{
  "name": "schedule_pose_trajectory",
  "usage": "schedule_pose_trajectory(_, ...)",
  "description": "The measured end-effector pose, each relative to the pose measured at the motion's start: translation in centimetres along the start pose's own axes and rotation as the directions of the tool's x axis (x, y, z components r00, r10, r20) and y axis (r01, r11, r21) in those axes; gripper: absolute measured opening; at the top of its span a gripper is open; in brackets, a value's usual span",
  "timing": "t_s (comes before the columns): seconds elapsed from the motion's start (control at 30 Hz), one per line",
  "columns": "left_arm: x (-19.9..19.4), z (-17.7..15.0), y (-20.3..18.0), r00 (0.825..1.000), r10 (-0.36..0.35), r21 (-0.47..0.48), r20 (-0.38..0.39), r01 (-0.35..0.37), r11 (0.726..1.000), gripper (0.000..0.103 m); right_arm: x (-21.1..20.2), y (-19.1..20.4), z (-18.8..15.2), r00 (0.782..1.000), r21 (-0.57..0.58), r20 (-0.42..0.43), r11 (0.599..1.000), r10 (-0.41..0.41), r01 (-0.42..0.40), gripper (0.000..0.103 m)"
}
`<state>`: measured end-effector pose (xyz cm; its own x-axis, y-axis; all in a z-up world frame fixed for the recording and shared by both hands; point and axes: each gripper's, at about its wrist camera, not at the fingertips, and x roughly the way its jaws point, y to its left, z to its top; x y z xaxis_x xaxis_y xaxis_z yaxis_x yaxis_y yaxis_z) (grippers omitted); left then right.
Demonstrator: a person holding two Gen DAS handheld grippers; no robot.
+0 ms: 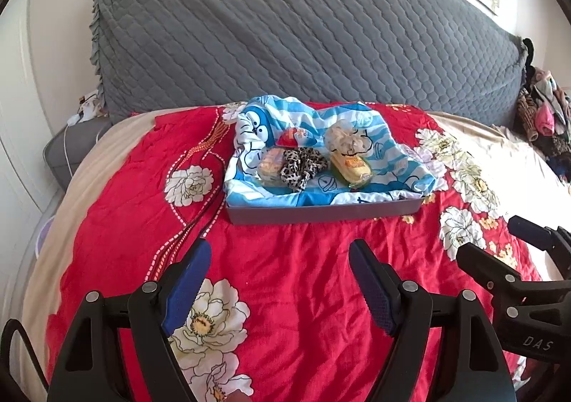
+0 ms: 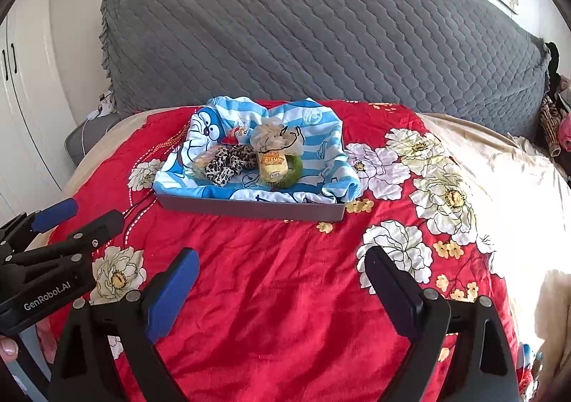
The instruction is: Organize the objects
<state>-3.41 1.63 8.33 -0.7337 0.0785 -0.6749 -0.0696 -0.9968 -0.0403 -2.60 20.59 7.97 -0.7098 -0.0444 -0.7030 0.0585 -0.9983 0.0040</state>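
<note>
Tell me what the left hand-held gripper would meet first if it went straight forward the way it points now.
Probably the near wall of the grey tray. The left hand-held gripper is open and empty above the red floral quilt, aimed at the tray; depth is unclear, so a low path might brush the quilt first.

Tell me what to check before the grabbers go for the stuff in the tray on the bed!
1. Left gripper fingers apart and holding nothing: ok.
2. Right gripper fingers apart and holding nothing: ok.
3. Gray tray resting on the red quilt: ok.
4. Leopard-print scrunchie lying on top, uncovered: ok.
5. Yellow snack packet in plain sight: ok.
6. Anything hidden under the blue cartoon cloth: cannot tell.
</note>
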Motion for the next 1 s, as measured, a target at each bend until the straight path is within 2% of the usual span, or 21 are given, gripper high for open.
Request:
schedule_pose_trajectory(0.53, 1.8, -2.6, -0.2, 1.0, -0.009, 0.011, -0.008, 0.009, 1.0, 0.081, 1.2, 0.7, -2.3, 0.999, -0.012, 0.026, 1.0, 0.028, -0.027, 0.099)
schedule_pose_trajectory(1.0, 4.8, -4.9, -0.2, 0.999, 0.003, 0.024, -0.035, -0.002, 1.0, 0.081, 5.8, 0.1, -5.6, 0.998, 0.024, -0.052, 1.0, 0.02, -0.018, 0.101)
